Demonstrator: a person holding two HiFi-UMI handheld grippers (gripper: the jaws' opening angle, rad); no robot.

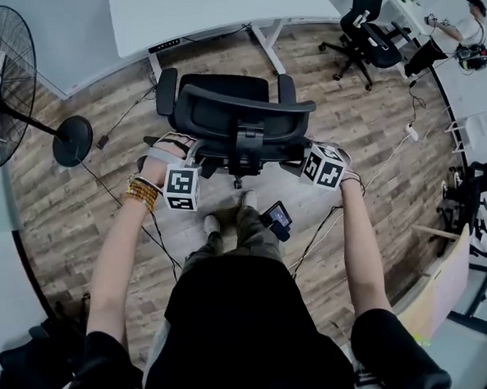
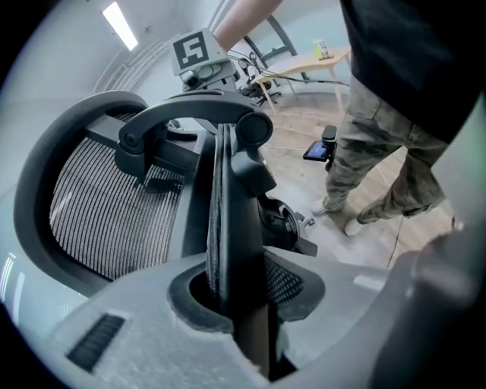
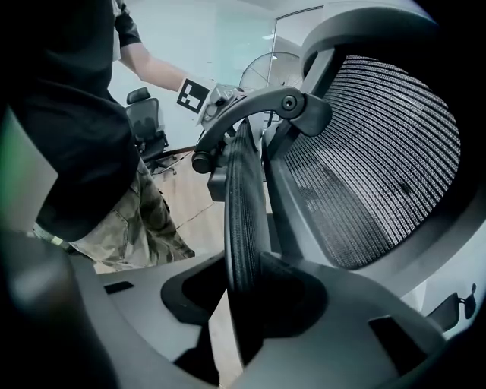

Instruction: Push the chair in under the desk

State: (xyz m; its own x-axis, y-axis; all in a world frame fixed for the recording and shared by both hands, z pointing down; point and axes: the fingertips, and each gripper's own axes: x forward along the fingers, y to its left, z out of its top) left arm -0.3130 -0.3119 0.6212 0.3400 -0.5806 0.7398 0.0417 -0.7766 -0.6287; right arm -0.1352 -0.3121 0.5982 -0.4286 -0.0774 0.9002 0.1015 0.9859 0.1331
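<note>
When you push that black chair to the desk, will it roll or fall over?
The chair looks like a wheeled office chair on smooth wooden floor, so it should probably roll easily. Its mesh backrest may flex a little. The left gripper and right gripper hold the backrest edges, so a hard shove might tilt it.

Wood-plank floor [image 1: 70, 204] runs between pale walls [image 1: 56, 30]. A black standing fan [image 1: 5, 84] stands at the left, its cable [image 1: 116, 198] trailing over the boards. A second black office chair [image 1: 370, 37] sits in the far right corner, with a white power strip [image 1: 412, 130] near it. A strip light [image 2: 116, 20] glows on the ceiling.
</note>
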